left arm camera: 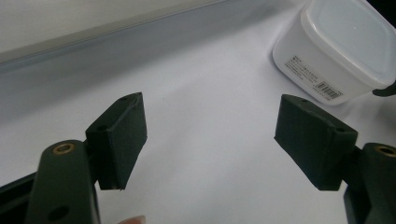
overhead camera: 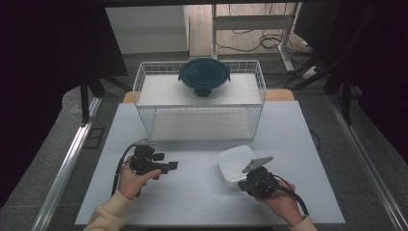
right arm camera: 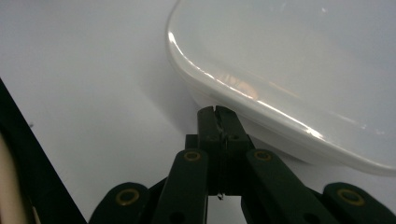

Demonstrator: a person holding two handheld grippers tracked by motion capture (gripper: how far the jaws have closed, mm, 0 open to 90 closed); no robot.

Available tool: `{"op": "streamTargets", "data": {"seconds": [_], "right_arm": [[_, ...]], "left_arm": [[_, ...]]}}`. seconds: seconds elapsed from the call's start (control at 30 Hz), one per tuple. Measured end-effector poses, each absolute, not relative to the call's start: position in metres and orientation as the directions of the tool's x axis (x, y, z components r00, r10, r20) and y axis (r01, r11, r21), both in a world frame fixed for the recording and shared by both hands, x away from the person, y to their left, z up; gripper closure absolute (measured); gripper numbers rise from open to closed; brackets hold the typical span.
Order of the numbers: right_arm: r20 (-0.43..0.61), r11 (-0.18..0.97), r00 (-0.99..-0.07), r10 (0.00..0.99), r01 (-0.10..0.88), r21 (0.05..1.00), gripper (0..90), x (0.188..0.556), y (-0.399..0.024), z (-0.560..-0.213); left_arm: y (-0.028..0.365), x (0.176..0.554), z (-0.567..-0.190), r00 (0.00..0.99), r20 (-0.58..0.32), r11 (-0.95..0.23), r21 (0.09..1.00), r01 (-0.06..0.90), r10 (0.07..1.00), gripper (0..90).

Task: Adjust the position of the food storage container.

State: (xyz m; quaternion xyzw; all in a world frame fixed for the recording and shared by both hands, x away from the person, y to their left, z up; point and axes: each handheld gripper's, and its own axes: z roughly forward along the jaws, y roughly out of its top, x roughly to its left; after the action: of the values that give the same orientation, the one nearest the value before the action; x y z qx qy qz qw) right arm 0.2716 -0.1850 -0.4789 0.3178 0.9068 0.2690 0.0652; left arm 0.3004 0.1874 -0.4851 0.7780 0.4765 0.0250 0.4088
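Observation:
A white square plastic container (overhead camera: 235,163) with a translucent lid stands on the white table (overhead camera: 192,202), right of centre. My right gripper (overhead camera: 243,185) is shut, and its tips sit against the container's near side. In the right gripper view, the shut right gripper (right arm camera: 217,112) meets the container (right arm camera: 299,70) just under the lid's rim, with nothing between the pads. My left gripper (overhead camera: 166,161) is held level at the left, points right, and is open and empty. In the left gripper view, the left gripper (left arm camera: 210,135) stands wide apart over bare table, with the container (left arm camera: 336,51) farther off.
A white wire basket (overhead camera: 144,110) stands at the back of the table. Inside it sits a round glass container with a dark lid (overhead camera: 204,77). Metal rails run along both sides of the table, and cables and a desk frame lie on the floor behind.

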Motion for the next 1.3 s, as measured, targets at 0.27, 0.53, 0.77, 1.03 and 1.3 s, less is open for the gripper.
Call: {"op": "streamTargets", "data": {"seconds": [0.27,0.53,0.77,1.03,1.3], "right_arm": [[0.051,0.619,-0.790,0.611,0.517,0.592,88.9,0.273,-0.196,-0.448],[-0.033,0.603,-0.756,0.653,0.494,0.626,88.9,0.338,-0.198,-0.419],[-0.050,0.626,-0.750,0.659,0.512,0.588,88.9,0.396,-0.189,-0.439],[-0.089,0.678,-0.774,0.627,0.486,0.552,88.9,0.417,-0.181,-0.462],[-0.093,0.718,-0.803,0.589,0.468,0.515,89.1,0.411,-0.182,-0.464]], "left_arm": [[0.192,0.302,-0.484,0.536,-0.361,-0.193,0.664,0.722,0.763,24.9],[0.195,0.301,-0.480,0.533,-0.369,-0.178,0.672,0.719,0.761,24.9],[0.203,0.303,-0.481,0.526,-0.370,-0.169,0.674,0.720,0.766,24.8],[0.202,0.303,-0.482,0.525,-0.370,-0.167,0.674,0.720,0.766,24.9],[0.204,0.304,-0.481,0.518,-0.377,-0.156,0.675,0.722,0.768,24.9]]}}
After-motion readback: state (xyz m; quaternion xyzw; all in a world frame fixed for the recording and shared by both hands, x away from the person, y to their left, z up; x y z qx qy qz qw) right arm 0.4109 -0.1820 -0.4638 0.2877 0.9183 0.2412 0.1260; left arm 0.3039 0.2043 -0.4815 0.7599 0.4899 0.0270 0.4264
